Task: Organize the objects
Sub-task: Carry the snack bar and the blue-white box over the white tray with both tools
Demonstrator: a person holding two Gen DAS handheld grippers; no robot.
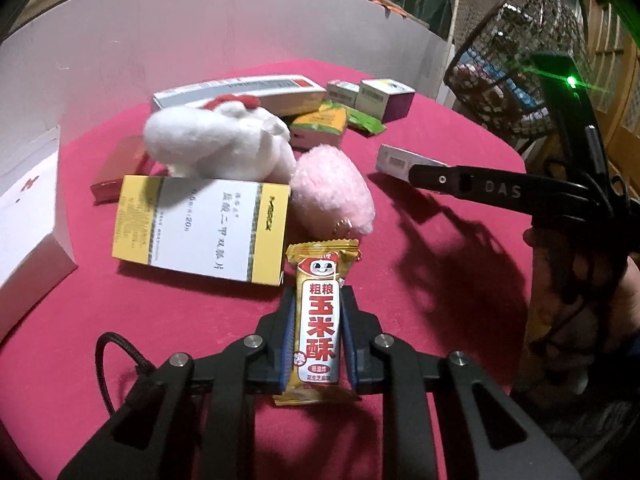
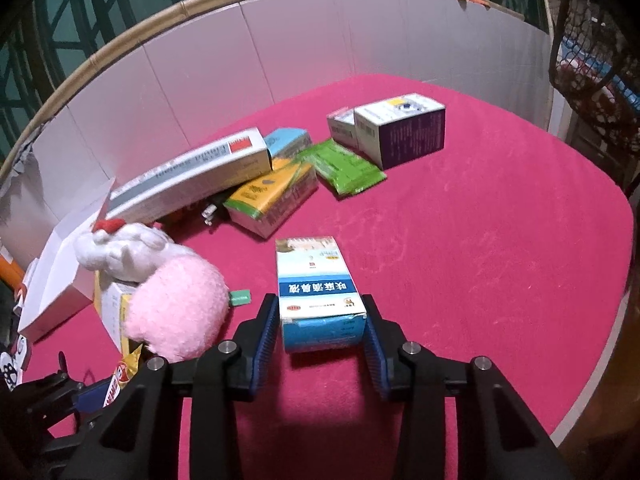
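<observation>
1. Black linkage arms of the left gripper (image 1: 318, 332) fill the bottom of its wrist view; its blue-padded fingers (image 1: 289, 344) are clamped on a snack bar (image 1: 319, 320).
2. That bar is a long yellow wrapper with a white and red label, a cartoon face near the top and large red Chinese characters running down it. It points away from the camera, above the red tablecloth (image 1: 420, 280).
3. Just beyond the bar's far end lies a flat yellow and white medicine box (image 1: 204, 228), with a white plush toy (image 1: 216, 144) resting on its far edge and a pink plush toy (image 1: 332, 192) beside it.
4. From the right wrist view, the right gripper (image 2: 320, 328) has its fingers apart on either side of a blue and white box (image 2: 316, 284). Whether the pads touch the box's sides cannot be told.
5. This box is oblong – pale on top, with a blue band carrying white Chinese characters, and a blue end face turned toward the camera. It sits on the cloth near the middle of the table.
6. Farther back lie a long grey and white carton (image 2: 192, 176), a yellow and green box (image 2: 272, 196), a green packet (image 2: 344, 166) and a white and purple box (image 2: 400, 132).
7. A white panel wall (image 2: 240, 60) curves round the far side of the table.
</observation>
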